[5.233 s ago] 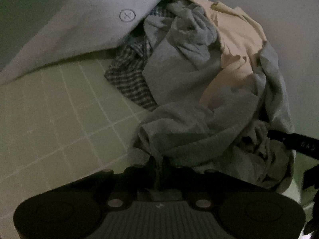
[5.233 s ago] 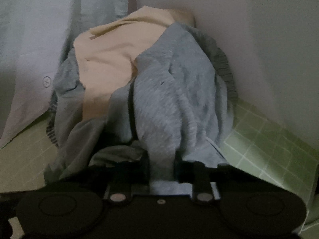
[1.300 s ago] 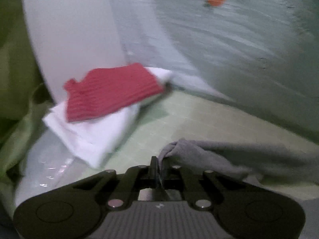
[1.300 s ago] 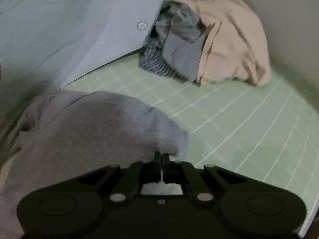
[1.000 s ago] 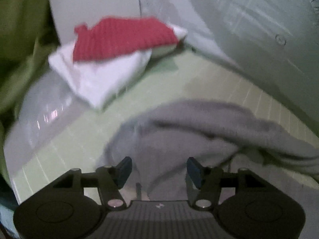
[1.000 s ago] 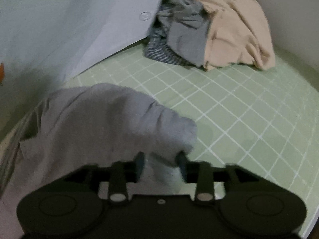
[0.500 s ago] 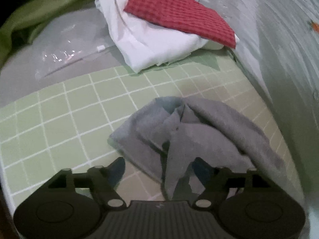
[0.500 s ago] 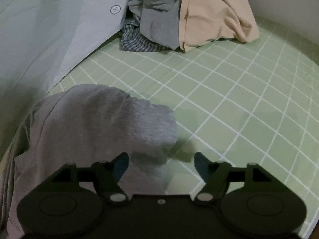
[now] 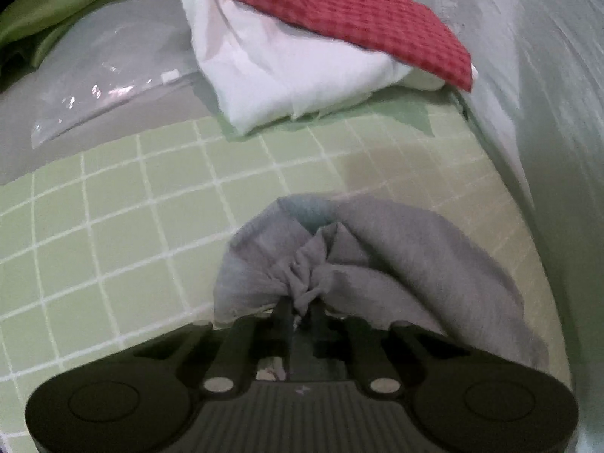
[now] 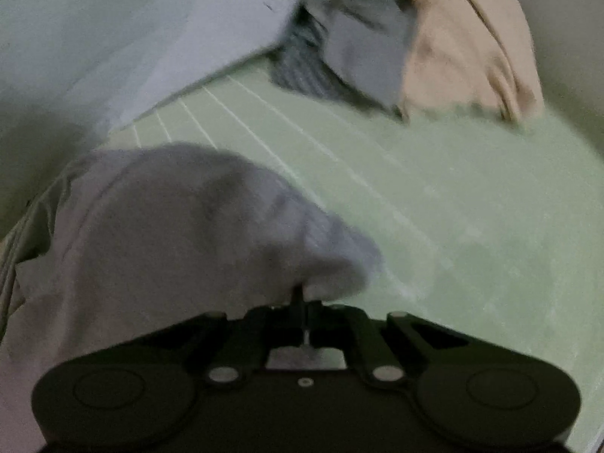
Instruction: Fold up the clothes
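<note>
- Both sides have just re-gripped: half a sec ago both sets of jaws stood wide apart over the cloth, now we see them clamped.
- Left hand-held gripper (image 9: 301, 307) is pinched on a bunched edge of the grey garment (image 9: 381, 260); fabric puckers right at the fingertips.
- Right hand-held gripper (image 10: 301, 296) is closed tight on the same grey garment (image 10: 181, 226), at its near edge; view is blurred, so we're prob. mid-move.
- Garment lies crumpled on the green grid mat (image 9: 113, 226), between the two grippers, not spread flat yet.
- Meaning for the task, as we judge it: we've got two grip pts, so next comes lifting and stretching it out to flatten before any fold. Folding proper hasn't begun.
- Vs. approx. 5 s ago: then the grey piece sat in the laundry pile (image 10: 415, 37) by the wall; now it's well apart from that pile.
- Red checked cloth (image 9: 347, 19) on the white folded cloth (image 9: 287, 71) sits at the mat's far edge, w/ a clear plastic bag (image 9: 105, 87) beside it.
</note>
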The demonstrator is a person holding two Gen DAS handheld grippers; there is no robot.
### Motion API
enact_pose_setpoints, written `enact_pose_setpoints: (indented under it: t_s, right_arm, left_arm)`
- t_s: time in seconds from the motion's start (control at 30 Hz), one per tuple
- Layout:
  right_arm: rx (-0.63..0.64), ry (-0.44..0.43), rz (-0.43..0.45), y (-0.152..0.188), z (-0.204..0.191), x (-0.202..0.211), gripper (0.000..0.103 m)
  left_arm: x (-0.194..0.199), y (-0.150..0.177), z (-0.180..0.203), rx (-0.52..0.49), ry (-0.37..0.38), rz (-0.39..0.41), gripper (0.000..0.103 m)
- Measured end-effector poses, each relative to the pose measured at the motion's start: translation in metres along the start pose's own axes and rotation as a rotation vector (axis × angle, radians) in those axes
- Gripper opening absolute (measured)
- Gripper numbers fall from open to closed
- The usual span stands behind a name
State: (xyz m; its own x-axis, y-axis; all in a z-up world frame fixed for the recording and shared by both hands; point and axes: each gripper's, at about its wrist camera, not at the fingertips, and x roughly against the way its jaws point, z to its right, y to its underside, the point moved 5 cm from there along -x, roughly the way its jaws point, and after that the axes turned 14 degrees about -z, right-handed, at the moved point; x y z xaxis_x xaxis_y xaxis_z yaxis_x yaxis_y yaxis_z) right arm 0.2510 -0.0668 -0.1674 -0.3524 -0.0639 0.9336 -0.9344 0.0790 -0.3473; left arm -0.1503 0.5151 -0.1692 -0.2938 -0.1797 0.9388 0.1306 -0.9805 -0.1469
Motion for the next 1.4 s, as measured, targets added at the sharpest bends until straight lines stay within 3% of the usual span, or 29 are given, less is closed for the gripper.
enact_pose_setpoints:
  t_s: [0.1, 0.2, 0.27, 0.37, 0.43, 0.57, 0.63, 0.7, 0.77, 0.8, 0.83, 0.87, 0.93, 1.0, 1.1, 1.33, 1.37, 1.4]
  right_arm:
    - [0.007, -0.007, 0.126, -0.036, -0.007, 0.026, 0.001]
    - [-0.015, -0.046, 0.29, -0.068, -0.005, 0.079, 0.001]
    - [-0.014, -0.057, 0.405, -0.072, 0.0, 0.124, 0.001]
    - [-0.031, -0.035, 0.458, -0.053, 0.02, 0.155, 0.001]
    - [-0.047, -0.009, 0.414, -0.028, 0.038, 0.148, 0.001]
    - [-0.058, 0.02, 0.153, 0.04, 0.071, 0.077, 0.002]
    - [-0.064, 0.041, 0.075, 0.064, 0.08, 0.057, 0.002]
    - [-0.077, 0.027, 0.051, 0.076, 0.083, 0.057, 0.002]
    - [-0.076, 0.03, 0.033, 0.077, 0.083, 0.057, 0.004]
    - [-0.071, 0.044, 0.031, 0.076, 0.081, 0.058, 0.01]
    - [-0.062, 0.067, 0.033, 0.077, 0.077, 0.06, 0.023]
    - [-0.054, 0.088, 0.035, 0.078, 0.073, 0.062, 0.027]
    - [-0.044, 0.099, 0.049, 0.081, 0.067, 0.068, 0.04]
    - [-0.038, 0.094, 0.058, 0.086, 0.062, 0.072, 0.046]
    - [-0.032, 0.107, 0.058, 0.096, 0.052, 0.077, 0.058]
    - [-0.014, 0.111, 0.058, 0.127, 0.014, 0.088, 0.066]
    - [-0.012, 0.111, 0.059, 0.132, 0.008, 0.09, 0.066]
    - [-0.01, 0.111, 0.058, 0.137, 0.001, 0.09, 0.066]
  left_arm:
    - [0.02, -0.019, 0.026, -0.044, 0.02, 0.059, 0.004]
    - [0.071, -0.026, 0.055, -0.133, 0.117, 0.166, 0.005]
    - [0.108, -0.021, 0.064, -0.186, 0.159, 0.223, 0.005]
    - [0.131, -0.004, 0.042, -0.205, 0.131, 0.249, 0.005]
    - [0.123, 0.012, 0.017, -0.249, 0.038, 0.245, 0.005]
    - [0.094, 0.038, -0.025, -0.375, -0.172, 0.202, 0.005]
    - [0.1, 0.04, -0.04, -0.346, -0.145, 0.183, 0.006]
    - [0.105, 0.04, -0.048, -0.336, -0.134, 0.177, 0.011]
    - [0.105, 0.037, -0.053, -0.342, -0.165, 0.182, 0.015]
    - [0.105, 0.037, -0.055, -0.341, -0.183, 0.185, 0.029]
    - [0.104, 0.036, -0.059, -0.33, -0.187, 0.177, 0.036]
    - [0.105, 0.035, -0.064, -0.318, -0.169, 0.172, 0.046]
    - [0.105, 0.033, -0.073, -0.296, -0.132, 0.161, 0.055]
    - [0.101, 0.032, -0.08, -0.296, -0.112, 0.14, 0.067]
    - [0.088, 0.03, -0.085, -0.313, -0.104, 0.084, 0.068]
    - [0.049, 0.02, -0.07, -0.424, -0.019, -0.041, 0.073]
    - [0.046, 0.018, -0.066, -0.446, -0.014, -0.048, 0.072]
    - [0.043, 0.016, -0.063, -0.459, -0.014, -0.05, 0.064]
